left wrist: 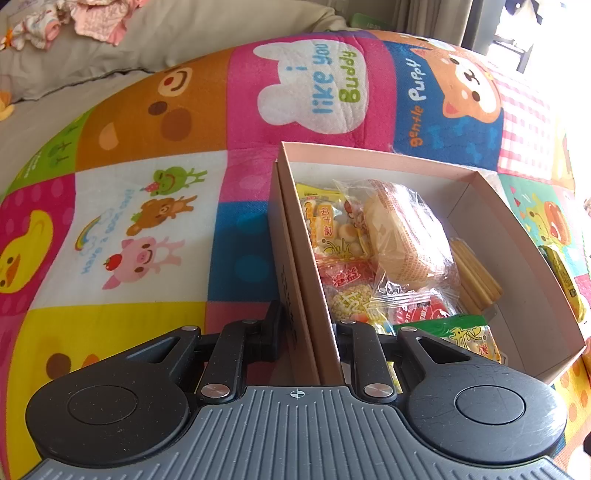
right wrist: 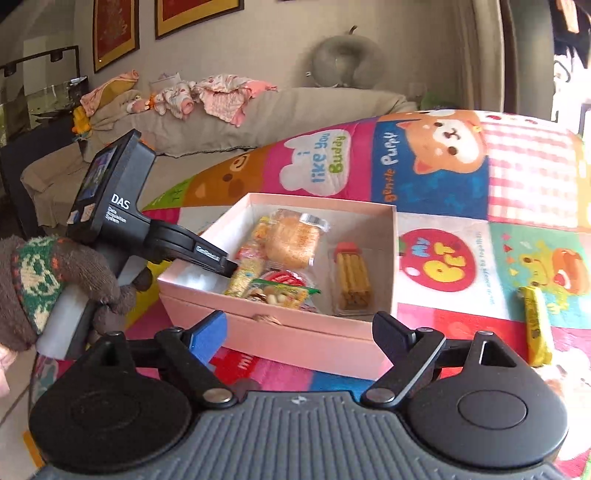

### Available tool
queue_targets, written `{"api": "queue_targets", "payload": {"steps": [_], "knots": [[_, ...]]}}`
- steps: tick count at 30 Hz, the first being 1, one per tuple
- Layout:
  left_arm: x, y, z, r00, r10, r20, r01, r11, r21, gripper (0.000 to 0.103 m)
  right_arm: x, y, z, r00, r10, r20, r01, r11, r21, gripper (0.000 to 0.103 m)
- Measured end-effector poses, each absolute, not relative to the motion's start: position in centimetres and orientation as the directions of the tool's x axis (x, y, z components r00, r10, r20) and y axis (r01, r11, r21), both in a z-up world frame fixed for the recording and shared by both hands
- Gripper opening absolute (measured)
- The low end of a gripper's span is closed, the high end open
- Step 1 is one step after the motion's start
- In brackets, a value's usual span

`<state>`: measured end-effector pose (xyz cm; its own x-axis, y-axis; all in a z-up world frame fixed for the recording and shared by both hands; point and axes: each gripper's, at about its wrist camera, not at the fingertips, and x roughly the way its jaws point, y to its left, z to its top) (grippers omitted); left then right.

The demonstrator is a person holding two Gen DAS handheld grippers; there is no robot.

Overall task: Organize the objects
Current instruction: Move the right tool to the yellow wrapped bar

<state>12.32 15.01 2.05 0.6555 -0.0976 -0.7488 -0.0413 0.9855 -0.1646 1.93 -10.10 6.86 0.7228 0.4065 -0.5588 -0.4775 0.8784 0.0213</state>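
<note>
Left claw [left wrist: 308, 332] clamped on box [right wrist: 295, 338] wall, snacks [left wrist: 388, 258] inside; right claw [right wrist: 299, 328] spread wide, empty, just before box's near edge; yellow bar [right wrist: 537, 325] right of box on mat [right wrist: 517, 177], bare mat around.

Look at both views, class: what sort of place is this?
Most likely a home living room: a beige sofa strewn with baby clothes, framed pictures on the wall, and a cartoon play mat under the pink snack box.

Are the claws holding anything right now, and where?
The left claw pinches the pink box by its side wall. The right claw is open and holds nothing.
</note>
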Motion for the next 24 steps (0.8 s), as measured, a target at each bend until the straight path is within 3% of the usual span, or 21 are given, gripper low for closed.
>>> {"api": "queue_targets", "payload": {"steps": [7, 16, 22, 24], "knots": [[12.3, 15.0, 2.0, 0.657, -0.097, -0.748, -0.039, 0.986, -0.162, 0.021, -0.4, -16.4, 6.1, 0.847, 0.128, -0.515, -0.251, 0.951, -0.178, 0.096], [12.3, 15.0, 2.1, 0.656, -0.097, -0.748, -0.038, 0.986, -0.161, 0.021, 6.3, -23.7, 6.4, 0.786, 0.092, -0.611, -0.071, 0.996, 0.059, 0.094], [12.3, 15.1, 2.1, 0.657, -0.099, -0.747, -0.038, 0.986, -0.164, 0.021, 14.5, -27.1, 6.1, 0.667, 0.126, -0.734, 0.025, 0.981, 0.191, 0.078], [12.2, 15.1, 2.0, 0.658, -0.100, -0.746, -0.039, 0.985, -0.167, 0.021, 17.5, -27.9, 5.5, 0.616, 0.136, -0.776, 0.058, 0.974, 0.217, 0.066]]}}
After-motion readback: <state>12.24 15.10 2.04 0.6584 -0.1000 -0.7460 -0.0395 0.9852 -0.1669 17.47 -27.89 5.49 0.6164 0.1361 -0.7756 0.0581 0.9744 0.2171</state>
